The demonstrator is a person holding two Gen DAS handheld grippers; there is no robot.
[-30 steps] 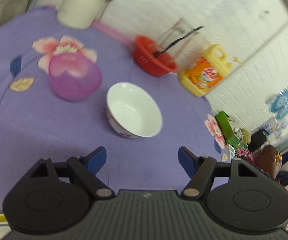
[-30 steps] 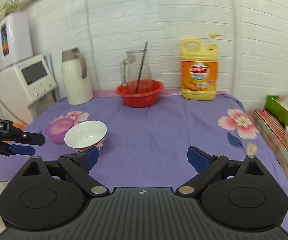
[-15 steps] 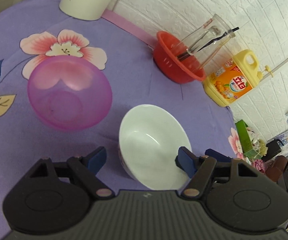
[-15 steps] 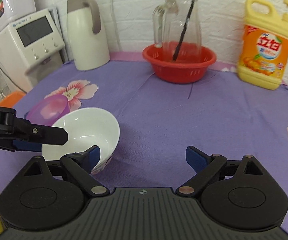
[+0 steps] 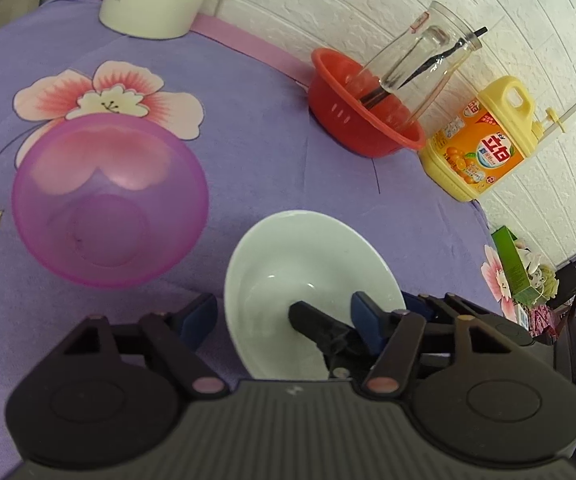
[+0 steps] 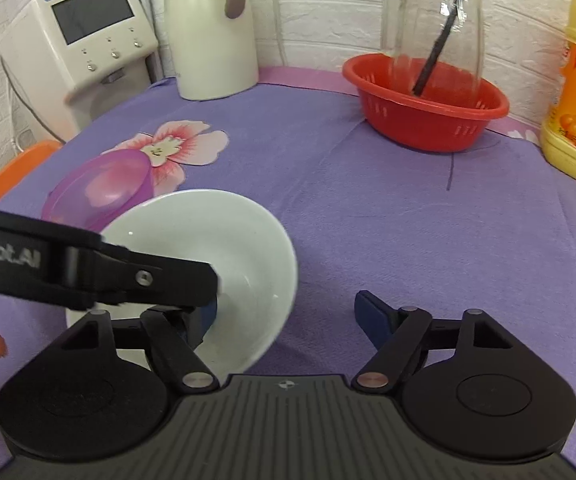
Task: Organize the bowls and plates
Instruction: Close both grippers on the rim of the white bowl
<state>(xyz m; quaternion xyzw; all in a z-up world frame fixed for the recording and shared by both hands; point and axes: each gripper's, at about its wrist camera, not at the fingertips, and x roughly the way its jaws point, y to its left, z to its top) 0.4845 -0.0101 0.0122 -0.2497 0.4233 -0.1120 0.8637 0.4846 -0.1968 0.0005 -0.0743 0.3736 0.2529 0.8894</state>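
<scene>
now both my tongs have closed in on the white bowl [image 5: 307, 272] since a second ago, so the pick-up looks near. left tongs [image 5: 284, 316] are spread, straddling its near rim; right tongs [image 6: 288, 316] are spread too, left finger inside it. beyond, just beside on the worktop [image 6: 407, 220], sits the purple bowl [image 5: 108, 200].

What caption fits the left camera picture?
Open left hand-held gripper straddles the white bowl beside a purple bowl.
</scene>
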